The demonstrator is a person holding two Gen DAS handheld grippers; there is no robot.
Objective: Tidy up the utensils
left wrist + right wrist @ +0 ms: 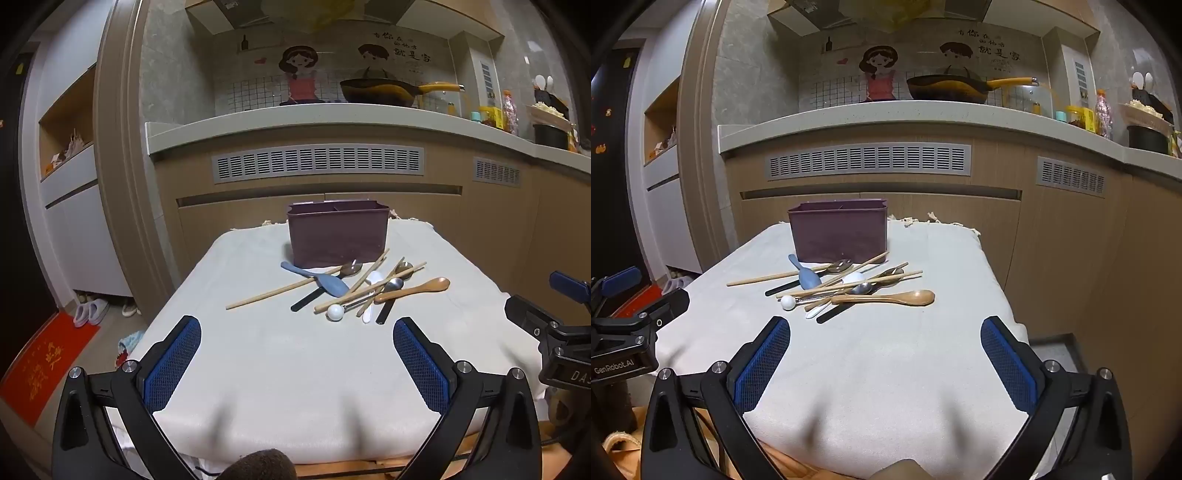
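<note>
A pile of utensils lies on a white cloth-covered table [258, 362]: a wooden spoon [413, 290] [886, 297], a blue spoon [317, 277] [805, 275], wooden chopsticks [280, 291] [775, 277], metal spoons, a white spoon and a white-ball-ended piece [335, 312] [788, 302]. A dark purple divided holder [338, 232] [838, 229] stands just behind the pile. My left gripper [297, 328] is open and empty, near the table's front. My right gripper [885, 328] is open and empty, also short of the pile.
A kitchen counter [332, 125] with a wok [380, 92] runs behind the table, cabinets below. The right gripper's body shows at the left wrist view's right edge [554, 332]; the left gripper's body shows at the right wrist view's left edge [628, 332]. Slippers [90, 312] lie on the floor at left.
</note>
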